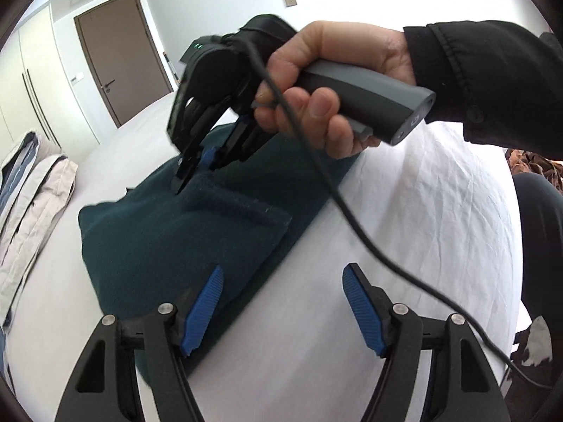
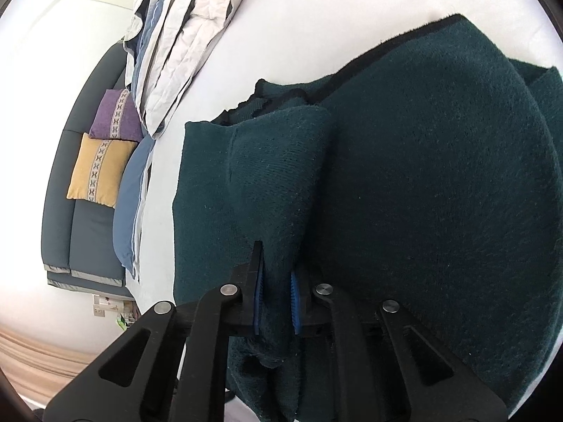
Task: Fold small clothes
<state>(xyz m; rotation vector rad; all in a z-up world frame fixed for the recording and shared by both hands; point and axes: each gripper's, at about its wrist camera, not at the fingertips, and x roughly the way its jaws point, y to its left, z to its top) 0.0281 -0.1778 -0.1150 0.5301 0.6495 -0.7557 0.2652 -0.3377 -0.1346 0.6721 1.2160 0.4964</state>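
Note:
A dark green knitted garment [image 1: 169,246] lies partly folded on the white bed sheet [image 1: 422,211]. In the left wrist view my left gripper [image 1: 283,307] stands open above the garment's near edge, its blue pads apart with nothing between them. Farther back a hand holds my right gripper [image 1: 197,170], which pinches a fold of the garment. In the right wrist view the right gripper [image 2: 276,299] is shut on a ridge of the green fabric [image 2: 422,183], the cloth squeezed between both blue pads.
Folded pale bedding [image 2: 183,45] and a blue pillow [image 2: 130,207] lie at the bed's left side. A grey sofa [image 2: 84,232] with yellow and purple cushions stands beyond. A black cable [image 1: 352,218] trails across the sheet. A brown door [image 1: 119,56] is behind.

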